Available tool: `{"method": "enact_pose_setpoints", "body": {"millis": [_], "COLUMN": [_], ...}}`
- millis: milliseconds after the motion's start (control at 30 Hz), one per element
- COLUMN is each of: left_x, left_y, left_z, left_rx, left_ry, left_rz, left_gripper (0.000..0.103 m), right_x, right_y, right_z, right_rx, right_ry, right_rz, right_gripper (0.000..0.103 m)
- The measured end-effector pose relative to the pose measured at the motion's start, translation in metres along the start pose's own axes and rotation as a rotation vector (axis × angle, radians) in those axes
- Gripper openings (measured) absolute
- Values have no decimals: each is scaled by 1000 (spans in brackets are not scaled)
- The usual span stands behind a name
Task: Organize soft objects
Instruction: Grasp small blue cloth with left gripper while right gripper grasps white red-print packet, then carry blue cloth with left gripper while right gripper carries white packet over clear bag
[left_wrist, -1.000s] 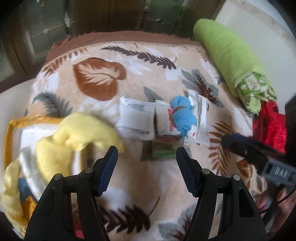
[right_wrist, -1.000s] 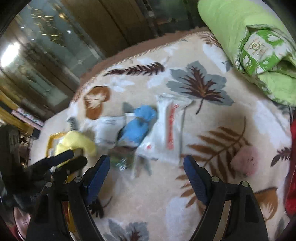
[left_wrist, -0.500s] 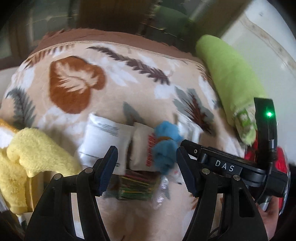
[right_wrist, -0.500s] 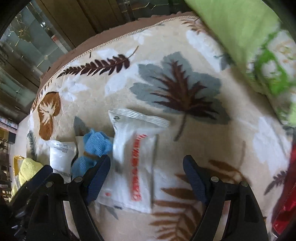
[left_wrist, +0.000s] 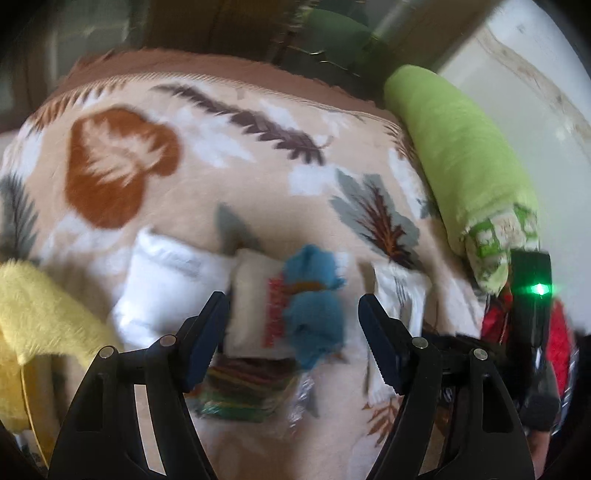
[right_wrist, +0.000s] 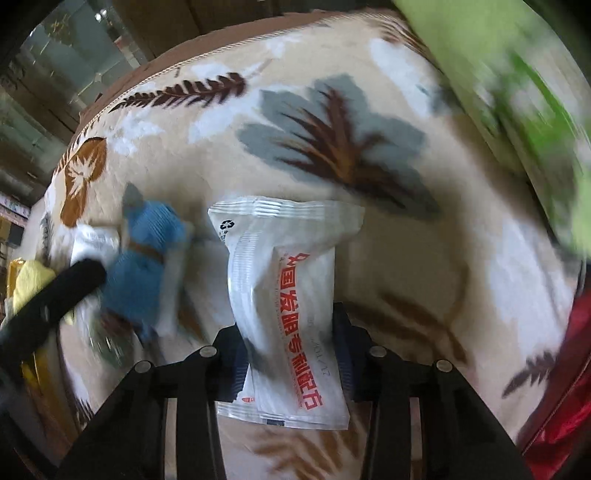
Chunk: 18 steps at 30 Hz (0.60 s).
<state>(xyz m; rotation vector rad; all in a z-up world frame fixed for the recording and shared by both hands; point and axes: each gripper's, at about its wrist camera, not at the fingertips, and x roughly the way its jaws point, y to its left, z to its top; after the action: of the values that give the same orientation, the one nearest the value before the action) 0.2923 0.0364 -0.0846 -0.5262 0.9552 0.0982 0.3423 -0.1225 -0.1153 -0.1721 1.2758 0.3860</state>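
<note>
The right gripper (right_wrist: 291, 354) is closed on a white packet (right_wrist: 291, 295), its two fingers pressing the packet's sides. The left gripper (left_wrist: 291, 332) is spread wide with nothing between its fingers, held low and pointing forward, just beside the right one.

A bed covered by a beige leaf-print blanket (left_wrist: 207, 192) carries white packets (left_wrist: 162, 295), a blue cloth bundle (left_wrist: 314, 325), a striped wrapped pack (left_wrist: 243, 391), a yellow plush (left_wrist: 40, 310) and a green bolster (left_wrist: 461, 158) along its right side.
</note>
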Motion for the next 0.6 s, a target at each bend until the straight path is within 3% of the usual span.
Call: {"method": "enact_pose_setpoints", "body": {"millis": [100,167,200,300,400,467,533,600], "left_x": [13,34,40,54,58,60,55,56], "left_y": [-23,-34,-36,-51,-56,-59,-64,-65], "left_z": [2,1,-1,-6,-8,-10,-11,-14], "left_rx": [67,98,106,212,251,297,322,324], "left_ry": [12,85,108,128,139,143,135,164], "left_rz": [60,172,193,297,334,361,340,302], "left_gripper": [74,78,78,80,80,65,19,19], "right_x": [-6,-8,-9,-7,-8,-3,-2,-2], "right_y": [-26,-34,-35,-38,-36,-32,-32,-26], "right_z": [-19,-26,-28,-30,-31,-26,-26,-28], "right_rx": [41,50,50,58,58,55,49,14], "right_ry": [4,9,12,11,7,2,-4,-1], "right_rz": [44,55,58,64,67,75,78,68], "right_gripper": [40,40,40,43,45,47,48,51]}}
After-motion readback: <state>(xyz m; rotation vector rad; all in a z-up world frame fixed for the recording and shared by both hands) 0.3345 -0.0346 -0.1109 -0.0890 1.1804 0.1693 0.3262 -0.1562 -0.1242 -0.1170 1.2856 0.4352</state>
